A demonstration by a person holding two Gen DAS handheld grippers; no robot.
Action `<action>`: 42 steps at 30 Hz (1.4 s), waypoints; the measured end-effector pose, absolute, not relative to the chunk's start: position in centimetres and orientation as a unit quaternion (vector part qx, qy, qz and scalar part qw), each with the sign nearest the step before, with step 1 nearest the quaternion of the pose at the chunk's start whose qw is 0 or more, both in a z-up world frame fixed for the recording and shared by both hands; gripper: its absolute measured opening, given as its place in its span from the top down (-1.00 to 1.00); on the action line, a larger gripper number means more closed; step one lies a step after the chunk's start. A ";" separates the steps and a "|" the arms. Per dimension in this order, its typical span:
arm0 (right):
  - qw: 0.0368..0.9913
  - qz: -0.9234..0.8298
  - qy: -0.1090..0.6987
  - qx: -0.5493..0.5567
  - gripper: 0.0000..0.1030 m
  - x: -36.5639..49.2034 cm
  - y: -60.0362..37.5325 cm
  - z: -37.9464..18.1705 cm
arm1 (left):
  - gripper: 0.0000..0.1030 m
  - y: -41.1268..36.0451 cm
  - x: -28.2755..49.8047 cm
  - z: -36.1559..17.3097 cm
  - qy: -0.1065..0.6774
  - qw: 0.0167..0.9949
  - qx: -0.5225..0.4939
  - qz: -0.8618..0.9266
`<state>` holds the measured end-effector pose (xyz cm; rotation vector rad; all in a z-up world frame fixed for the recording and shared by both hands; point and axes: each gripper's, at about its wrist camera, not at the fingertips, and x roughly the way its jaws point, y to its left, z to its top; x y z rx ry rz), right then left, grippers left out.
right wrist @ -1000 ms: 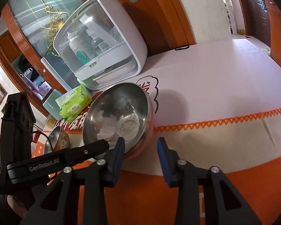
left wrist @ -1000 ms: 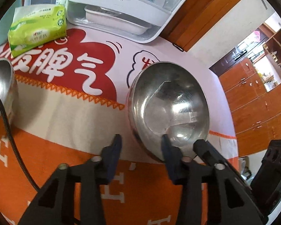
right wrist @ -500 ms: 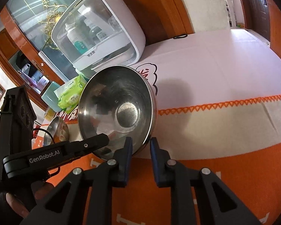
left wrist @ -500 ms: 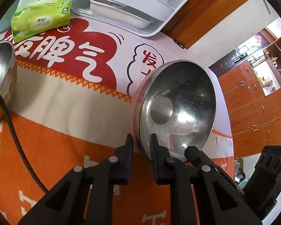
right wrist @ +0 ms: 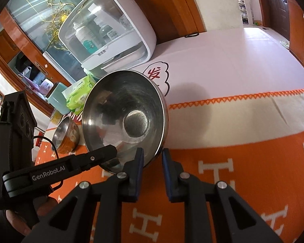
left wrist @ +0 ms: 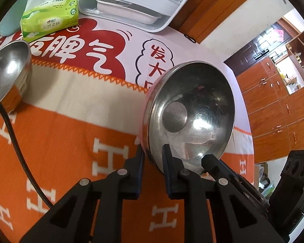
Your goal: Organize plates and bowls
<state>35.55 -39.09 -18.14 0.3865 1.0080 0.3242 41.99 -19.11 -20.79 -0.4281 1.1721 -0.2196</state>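
Note:
A large steel bowl point(left wrist: 190, 117) is lifted and tilted above the orange tablecloth, its rim pinched from both sides. My left gripper point(left wrist: 153, 156) is shut on the rim's near edge. My right gripper point(right wrist: 152, 156) is shut on the same bowl's rim point(right wrist: 127, 119) from the other side. A smaller steel bowl point(left wrist: 8, 75) stands on the cloth at the far left; it also shows in the right wrist view point(right wrist: 65, 134).
A white dish sterilizer point(left wrist: 131, 2) with a tray inside stands at the table's back; a green tissue pack point(left wrist: 50, 18) lies beside it. A black cable point(left wrist: 12, 133) crosses the left of the cloth. Wooden cabinets point(left wrist: 277, 105) stand beyond the table's right edge.
Both grippers closed on the large bowl's rim. The bowl rose off the cloth and tilted up on its edge.

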 end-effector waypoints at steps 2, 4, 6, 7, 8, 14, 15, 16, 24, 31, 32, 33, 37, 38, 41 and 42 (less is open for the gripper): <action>0.845 0.153 0.477 0.185 0.66 34.9 -39.2 -17.7 | 0.70 -19.2 41.3 -20.3 0.547 0.807 -0.196 -0.103; 0.845 0.154 0.476 0.186 0.66 34.1 -39.3 -17.2 | 0.69 -19.3 40.5 -19.7 0.546 0.809 -0.191 -0.105; 0.846 0.155 0.476 0.186 0.66 33.5 -39.4 -16.8 | 0.69 -19.4 39.6 -19.0 0.545 0.811 -0.185 -0.107; 0.846 0.155 0.475 0.187 0.66 33.1 -39.4 -16.5 | 0.69 -19.5 39.3 -18.8 0.545 0.811 -0.183 -0.107; 0.846 0.156 0.474 0.188 0.67 32.7 -39.5 -16.2 | 0.69 -19.5 38.9 -18.4 0.544 0.812 -0.180 -0.107; 0.849 0.162 0.465 0.193 0.68 30.2 -39.8 -14.4 | 0.68 -19.7 36.0 -16.0 0.532 0.822 -0.167 -0.114; 0.849 0.164 0.464 0.193 0.68 29.8 -39.8 -14.2 | 0.68 -19.7 35.6 -15.7 0.532 0.823 -0.166 -0.115; 0.850 0.165 0.460 0.193 0.68 29.2 -39.8 -13.8 | 0.68 -19.7 35.1 -15.4 0.530 0.824 -0.164 -0.116; 0.859 0.178 0.443 0.187 0.68 26.0 -39.5 -11.3 | 0.68 -19.5 30.9 -12.5 0.513 0.836 -0.155 -0.118; 0.864 0.196 0.430 0.172 0.69 22.8 -38.7 -9.5 | 0.67 -18.7 26.9 -10.5 0.498 0.846 -0.148 -0.115; 0.865 0.197 0.429 0.170 0.69 22.5 -38.6 -9.4 | 0.67 -18.7 26.6 -10.4 0.498 0.847 -0.149 -0.114; 0.865 0.199 0.428 0.169 0.69 22.0 -38.5 -9.3 | 0.67 -18.5 26.0 -10.2 0.497 0.847 -0.150 -0.113; 0.865 0.208 0.427 0.164 0.69 20.2 -38.2 -8.7 | 0.67 -18.3 23.8 -9.5 0.493 0.850 -0.150 -0.110; 0.864 0.210 0.427 0.163 0.69 19.8 -38.1 -8.7 | 0.67 -18.3 23.3 -9.4 0.492 0.851 -0.149 -0.109; 0.862 0.217 0.430 0.159 0.69 18.4 -38.0 -8.4 | 0.67 -18.3 21.8 -9.1 0.491 0.852 -0.147 -0.106; 0.861 0.220 0.431 0.156 0.69 17.9 -38.0 -8.4 | 0.67 -18.3 21.3 -9.0 0.491 0.852 -0.146 -0.105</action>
